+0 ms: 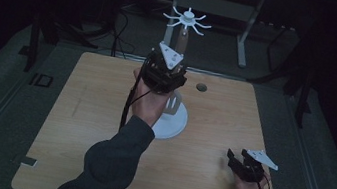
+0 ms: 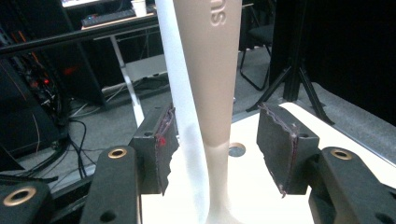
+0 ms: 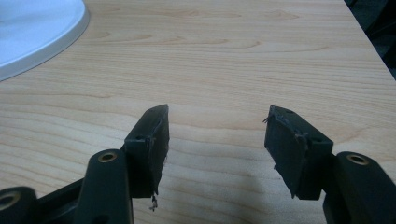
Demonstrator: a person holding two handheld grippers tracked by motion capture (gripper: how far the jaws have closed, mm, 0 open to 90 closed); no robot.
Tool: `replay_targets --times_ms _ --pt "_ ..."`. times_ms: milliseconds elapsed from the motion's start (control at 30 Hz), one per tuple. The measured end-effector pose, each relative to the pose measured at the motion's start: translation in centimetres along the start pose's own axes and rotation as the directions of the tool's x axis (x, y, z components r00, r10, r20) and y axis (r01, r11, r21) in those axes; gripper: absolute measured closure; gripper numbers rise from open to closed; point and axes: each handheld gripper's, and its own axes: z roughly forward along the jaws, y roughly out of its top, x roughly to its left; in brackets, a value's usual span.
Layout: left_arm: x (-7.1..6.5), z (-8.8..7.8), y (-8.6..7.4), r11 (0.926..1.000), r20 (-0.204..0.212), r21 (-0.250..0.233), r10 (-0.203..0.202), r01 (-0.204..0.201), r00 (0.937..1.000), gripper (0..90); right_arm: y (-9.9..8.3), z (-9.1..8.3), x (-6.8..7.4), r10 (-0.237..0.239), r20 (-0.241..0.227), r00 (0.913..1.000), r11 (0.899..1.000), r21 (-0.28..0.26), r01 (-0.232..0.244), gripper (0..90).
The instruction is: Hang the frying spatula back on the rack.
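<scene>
Standing on a pale wooden table [image 1: 76, 126] with visible grain is a white stand [image 1: 172, 120]: round, smooth, glossy disc base, a slim upright post, and a spoked white top [image 1: 187, 19] whose thin arms radiate like a small wheel. Against the post hangs a beige, matte, tapering piece [image 2: 212, 70], wider above and narrowing downward, with raised lettering moulded near its upper end; beside it runs the white post [image 2: 180, 93], curved and smooth.

Left gripper [image 2: 215, 140] is held up at the stand, black jaws spread wide. Both the beige piece and the white post rise between the jaws. The left pad sits just beside, perhaps touching, the white post; the right pad stands clearly apart from the beige piece. Pads are dark, rubbery, with frayed, ragged edges. In the high view this gripper [image 1: 165, 71], with its grey three-cornered plate, sits in front of the post partway up, above the base.

Right gripper [image 3: 215, 140] rests low over the table's near right corner, jaws spread, bare wood between them; pad edges likewise torn. The white base's rim [image 3: 42, 42] lies well apart, up-left in its view. A small round hole [image 1: 201, 87] marks the tabletop behind the stand.
</scene>
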Motion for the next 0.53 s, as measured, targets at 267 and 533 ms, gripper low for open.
replay_targets --times_ms 267,533 --pt "0.2 -0.4 -0.5 1.0000 0.030 0.007 -0.002 0.002 0.9995 47.0 0.0 0.0 0.0 0.001 0.001 1.0000 1.000 0.000 -0.001 39.5" --pt "0.4 -0.7 -1.3 0.9998 0.069 0.019 -0.008 0.007 0.9976 47.0 0.0 0.0 0.0 0.001 0.001 1.0000 1.000 0.001 -0.001 39.3"
